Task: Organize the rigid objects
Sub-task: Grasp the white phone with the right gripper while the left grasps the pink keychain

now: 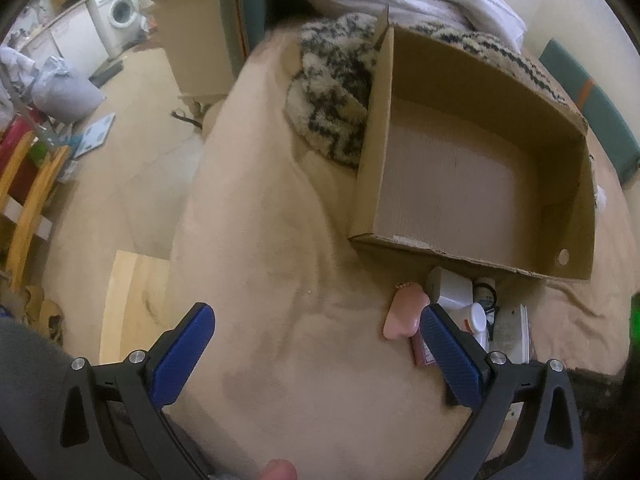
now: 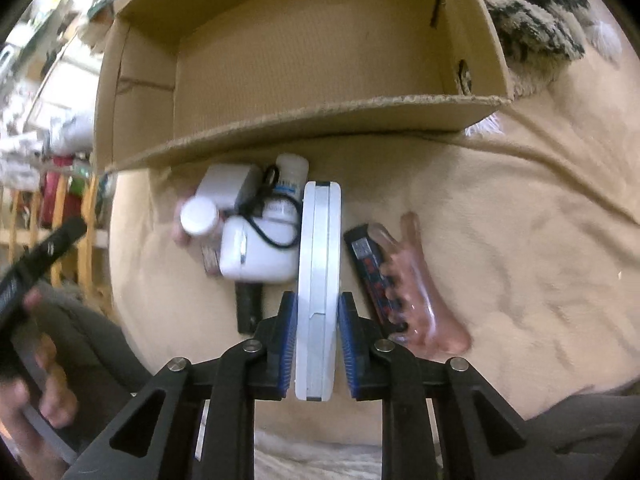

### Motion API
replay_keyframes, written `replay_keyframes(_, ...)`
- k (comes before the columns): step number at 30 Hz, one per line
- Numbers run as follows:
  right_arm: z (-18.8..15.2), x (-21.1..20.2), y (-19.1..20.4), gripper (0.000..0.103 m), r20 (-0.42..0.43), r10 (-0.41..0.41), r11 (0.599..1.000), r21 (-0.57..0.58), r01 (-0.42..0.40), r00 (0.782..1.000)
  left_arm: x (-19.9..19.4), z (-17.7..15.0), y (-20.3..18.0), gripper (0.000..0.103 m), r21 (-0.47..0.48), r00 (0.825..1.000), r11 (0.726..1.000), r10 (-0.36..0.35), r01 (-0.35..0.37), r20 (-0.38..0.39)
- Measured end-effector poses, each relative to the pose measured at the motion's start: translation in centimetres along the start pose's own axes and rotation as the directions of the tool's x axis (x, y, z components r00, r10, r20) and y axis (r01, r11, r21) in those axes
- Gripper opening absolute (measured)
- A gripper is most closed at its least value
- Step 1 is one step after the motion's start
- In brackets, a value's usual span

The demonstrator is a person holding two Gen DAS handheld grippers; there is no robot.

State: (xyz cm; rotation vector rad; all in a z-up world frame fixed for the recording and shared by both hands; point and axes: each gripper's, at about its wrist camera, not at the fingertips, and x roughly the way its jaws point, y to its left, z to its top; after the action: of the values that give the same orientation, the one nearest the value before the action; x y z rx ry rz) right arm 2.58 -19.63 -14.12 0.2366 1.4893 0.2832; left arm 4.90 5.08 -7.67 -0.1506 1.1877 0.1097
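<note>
Closest to my right camera is a flat white case, standing on edge and pinched between the blue pads of my right gripper, which is closed narrowly on its lower part. It looks lifted above the beige blanket, though I cannot tell for sure that it has left the pile.

Beyond the case, just short of the near wall of the open cardboard box, lies the rest of the clutter: a white bottle with a black cord looped over it, a small white-capped bottle, a grey-white block, another white jar, and to the right a dark flat pack touching a pink toe-shaped piece. The box's floor looks bare in both views.

My left gripper hangs over the blanket with its fingers spread wide, holding nothing, its right pad just beside the pink piece.

The risks as I judge them: the grip sits low on a tall, smooth case, so it may pivot or slip as I carry it over the box wall. If I clear that wall too low, the case's edge could catch the cardboard and shove the box on the soft bedding. The cord could also snag if I drag sideways.
</note>
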Motion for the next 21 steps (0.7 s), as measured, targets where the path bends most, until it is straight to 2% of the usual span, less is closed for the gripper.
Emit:
replay_keyframes(3, -0.1, 0.3, -0.1, 0.022, 0.016, 0.014, 1.000, 0.009, -0.014, 1.000, 1.1, 0.7, -1.0, 0.093, 0.042, 0.999, 0.999, 0.004, -0.003, -0.037)
replay_keyframes(5, 0.0, 0.4, -0.2, 0.022, 0.028, 0.022, 1.000, 0.017, -0.022, 0.999, 2.2, 1.0, -2.2, 0.092, 0.094, 0.997, 0.996, 0.007, 0.000, -0.076)
replay_keyframes(9, 0.4, 0.7, -0.1, 0.023, 0.030, 0.019, 0.999, 0.028, -0.020, 0.999, 5.3, 1.0, -4.3, 0.072, 0.166, 0.980, 0.984, -0.024, 0.058, -0.197)
replay_keyframes(14, 0.5, 0.6, -0.4, 0.023, 0.034, 0.030, 0.999, 0.039, -0.031, 0.999, 6.9, 1.0, -6.1, 0.071, 0.226, 0.975, 0.971, -0.023, 0.075, -0.223)
replay_keyframes(17, 0.6, 0.3, -0.6, 0.023, 0.034, 0.029, 0.999, 0.039, -0.031, 0.999, 7.9, 0.8, -6.8, 0.071, 0.260, 0.973, 0.964, 0.004, 0.058, -0.232)
replay_keyframes(18, 0.7, 0.3, -0.6, 0.023, 0.034, 0.028, 0.999, 0.036, -0.029, 0.999, 8.5, 0.7, -6.8, 0.068, 0.258, 0.970, 0.965, 0.012, 0.052, -0.242)
replay_keyframes(21, 0.8, 0.3, -0.5, 0.023, 0.039, 0.026, 0.999, 0.034, -0.027, 0.999, 9.8, 0.8, -6.5, 0.050, 0.234, 0.962, 0.970, 0.002, 0.064, -0.274)
